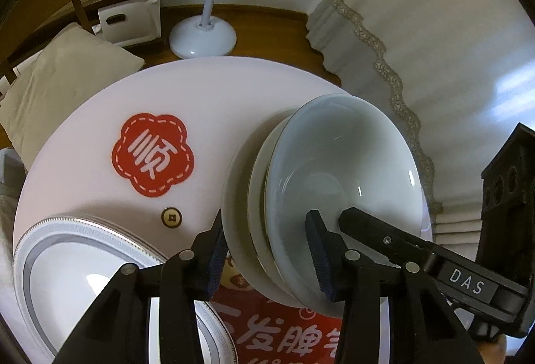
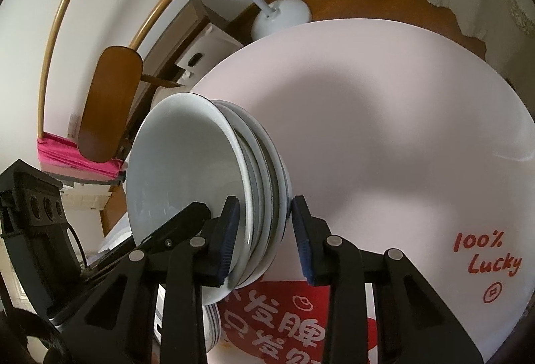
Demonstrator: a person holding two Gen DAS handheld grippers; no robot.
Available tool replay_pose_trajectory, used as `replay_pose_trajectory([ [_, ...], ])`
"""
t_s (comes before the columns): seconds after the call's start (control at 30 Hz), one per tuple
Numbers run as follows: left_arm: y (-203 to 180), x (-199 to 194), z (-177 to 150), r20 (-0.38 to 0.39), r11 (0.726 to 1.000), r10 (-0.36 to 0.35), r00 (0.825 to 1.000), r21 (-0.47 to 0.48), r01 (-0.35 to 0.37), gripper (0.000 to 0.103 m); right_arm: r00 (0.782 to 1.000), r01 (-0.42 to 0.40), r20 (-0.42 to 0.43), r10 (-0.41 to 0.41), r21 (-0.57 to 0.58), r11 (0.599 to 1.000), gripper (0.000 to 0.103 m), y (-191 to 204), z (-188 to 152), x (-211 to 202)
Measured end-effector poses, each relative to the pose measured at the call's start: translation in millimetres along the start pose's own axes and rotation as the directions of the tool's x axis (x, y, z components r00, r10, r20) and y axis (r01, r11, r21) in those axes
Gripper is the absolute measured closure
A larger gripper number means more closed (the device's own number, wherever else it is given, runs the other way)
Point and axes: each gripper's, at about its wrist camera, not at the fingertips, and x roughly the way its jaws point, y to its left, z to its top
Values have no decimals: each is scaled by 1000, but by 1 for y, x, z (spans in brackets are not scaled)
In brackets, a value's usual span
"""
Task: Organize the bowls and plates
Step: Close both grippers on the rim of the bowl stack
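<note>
Bowls (image 1: 344,170): approx 3 nested; 1 plate (image 1: 77,263).

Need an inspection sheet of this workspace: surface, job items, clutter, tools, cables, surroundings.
surface: round pale table with red decals
job's things: stack of bowls between both tools; patterned plate at the table edge
clutter: nothing seen
grippers: left tool pads press both sides of the stack; right tool straddles the stack, outer pad contact unclear
cables: what looks like a thin dark lead on the left tool's body
surroundings: fan base, wooden chair, cushion, curtain, wood floor
</note>
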Motion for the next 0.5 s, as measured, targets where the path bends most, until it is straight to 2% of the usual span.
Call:
replay_pose_trajectory([
  [0.17,-7,-5,-12,2,1000,-1,1000,1,1,62,1000,1,0,-1,-2,1000,71,-3,-6,-5],
  [0.5,-30,-32,-45,28,1000,-16,999,9,16,63,1000,-5,31,6,-18,1000,71,-12,-30,-41],
])
